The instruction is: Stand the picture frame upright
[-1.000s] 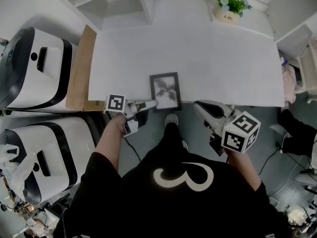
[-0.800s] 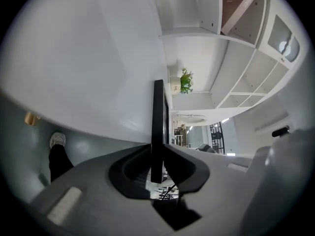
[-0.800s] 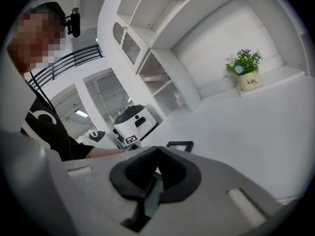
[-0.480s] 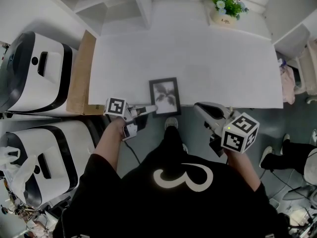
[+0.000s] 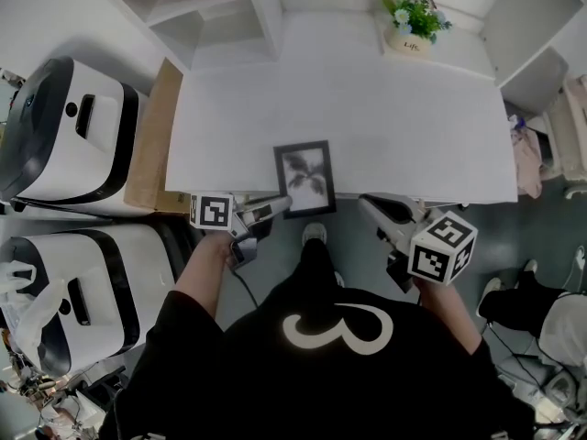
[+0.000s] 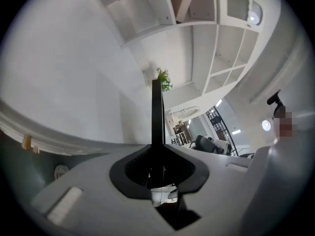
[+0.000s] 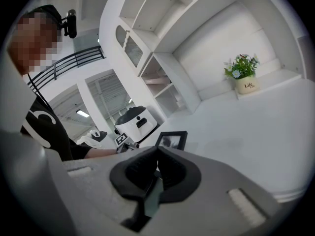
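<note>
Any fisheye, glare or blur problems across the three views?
Head view: flat, even light, table almost blown white, frame sharp. Left gripper view: heavy fisheye, black corners, frame only a dark edge-on strip, no detail. Right gripper view: shelves bow from distortion, plant crisp, foreground soft.

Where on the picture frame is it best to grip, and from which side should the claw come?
Grip the thin black border at the near left corner of the picture frame, coming in from the front edge of the table. The frame lies close to that edge, so its slim rim is reachable there. The left claw has just been closing on that rim.
</note>
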